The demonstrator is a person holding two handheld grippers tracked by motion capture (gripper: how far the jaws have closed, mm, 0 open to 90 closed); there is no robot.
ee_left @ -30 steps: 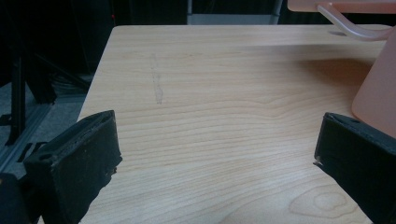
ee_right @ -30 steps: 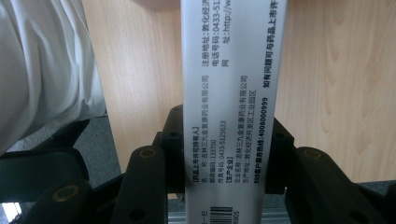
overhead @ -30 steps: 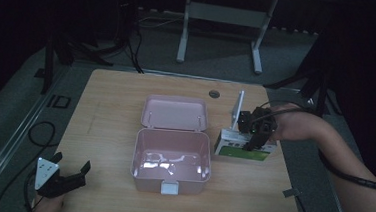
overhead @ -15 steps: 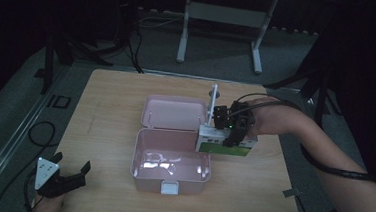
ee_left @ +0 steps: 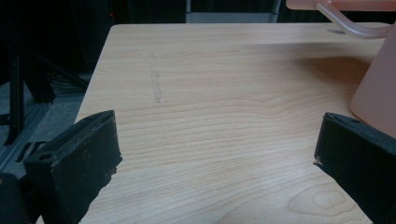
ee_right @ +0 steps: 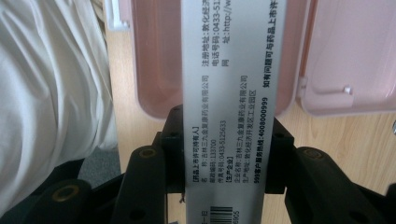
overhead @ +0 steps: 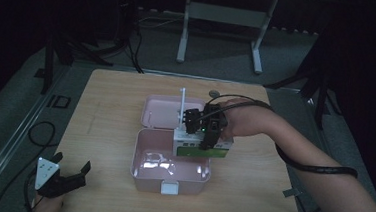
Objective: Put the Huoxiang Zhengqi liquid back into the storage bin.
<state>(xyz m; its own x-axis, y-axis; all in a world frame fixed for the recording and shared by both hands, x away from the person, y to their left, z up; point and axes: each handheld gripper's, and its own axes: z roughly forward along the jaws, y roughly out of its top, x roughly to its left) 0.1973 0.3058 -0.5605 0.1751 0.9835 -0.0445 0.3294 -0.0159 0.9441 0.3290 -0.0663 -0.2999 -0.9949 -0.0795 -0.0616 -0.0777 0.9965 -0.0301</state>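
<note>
1. While the right tongs (overhead: pixel 206 137) clamp the white-and-green medicine box (overhead: pixel 203 148), it hangs over the right rim of the open pink case (overhead: pixel 170 171).
2. Left of the case, the left tongs (overhead: pixel 63 175) gape wide, holding nothing, at the table (overhead: pixel 110 110) edge.

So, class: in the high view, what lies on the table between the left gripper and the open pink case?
Nothing: between the left gripper and the pink case the high view shows only bare wooden table.
</note>
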